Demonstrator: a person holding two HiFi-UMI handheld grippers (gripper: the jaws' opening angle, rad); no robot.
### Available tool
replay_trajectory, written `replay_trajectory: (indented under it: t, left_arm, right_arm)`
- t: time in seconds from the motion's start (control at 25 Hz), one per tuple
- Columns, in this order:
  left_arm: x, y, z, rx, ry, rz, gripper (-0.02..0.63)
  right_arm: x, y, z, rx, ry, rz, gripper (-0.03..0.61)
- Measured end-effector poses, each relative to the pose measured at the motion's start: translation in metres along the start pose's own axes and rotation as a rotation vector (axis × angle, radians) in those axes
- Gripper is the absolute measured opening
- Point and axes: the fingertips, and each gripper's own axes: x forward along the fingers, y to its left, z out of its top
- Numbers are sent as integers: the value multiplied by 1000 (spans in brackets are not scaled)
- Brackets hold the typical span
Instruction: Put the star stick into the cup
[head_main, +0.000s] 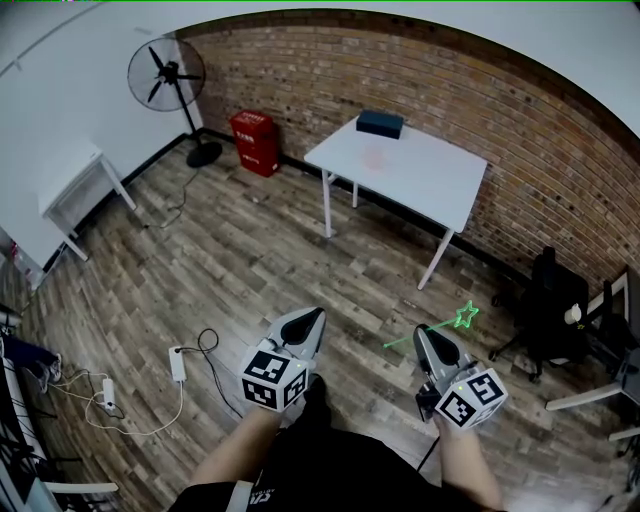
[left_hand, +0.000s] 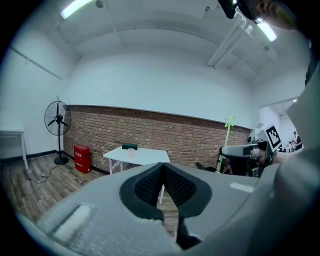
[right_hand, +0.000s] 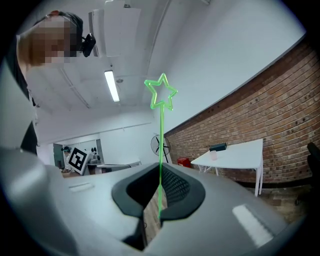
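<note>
Over the wooden floor (head_main: 250, 260), at the left of the head view, the left gripper (head_main: 308, 322) hangs idle, its fingers pressed together on nothing. Further right and well ahead stands the white counter (head_main: 430, 185), with the cup (head_main: 374, 157) near its far edge, just beside a dark box (head_main: 380, 123). Rightmost, the right gripper (head_main: 430, 338) has its fingers clenched on the shaft of the star stick (head_main: 464, 316), which is well apart from the cup.

The step in hand looks like the carry. Doing it well means walking up to the counter with a firm grip so the thin shaft cannot swivel, then lining the stick over the cup's mouth before lowering.

The right gripper view shows the shaft running straight up from the fingers to its star. The head view gives only a slanted stretch of it, but it alone lays out the floor between person and counter.
</note>
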Motion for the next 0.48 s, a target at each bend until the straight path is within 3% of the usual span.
replay_trajectory:
  t: [0.48]
  left_arm:
    - [76, 109, 23, -30, 6, -11, 6]
  right_arm:
    - [134, -35, 14, -6, 28, 3, 11]
